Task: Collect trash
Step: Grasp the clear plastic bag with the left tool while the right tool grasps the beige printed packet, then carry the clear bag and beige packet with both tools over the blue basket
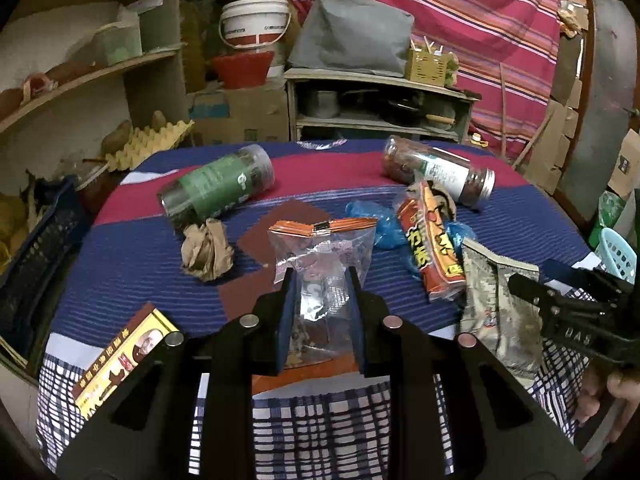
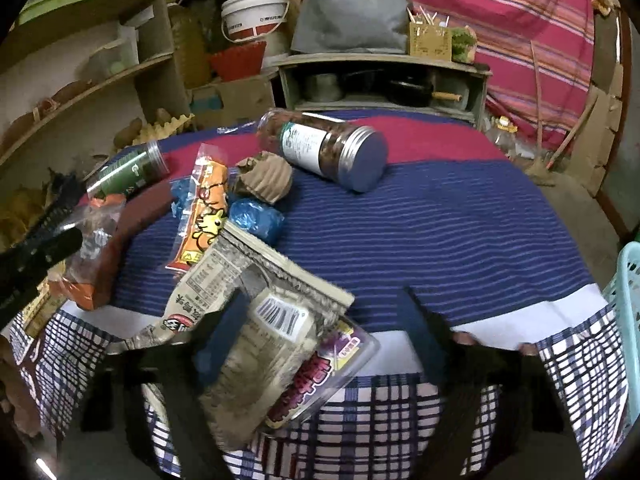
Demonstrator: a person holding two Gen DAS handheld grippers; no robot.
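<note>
Striped cloth [image 1: 132, 264] (table); shelves [image 1: 92, 76] behind

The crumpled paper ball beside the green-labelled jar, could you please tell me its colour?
The crumpled paper ball is light brown, seen best in the left wrist view.

Dim indoor light with muted colours in both views. Fisheye bending curves the shelves [image 1: 92, 76] and blackens the corners. The right wrist view is motion-blurred, worst on its own jaws; glare on the clear packet [image 1: 320, 260].
</note>
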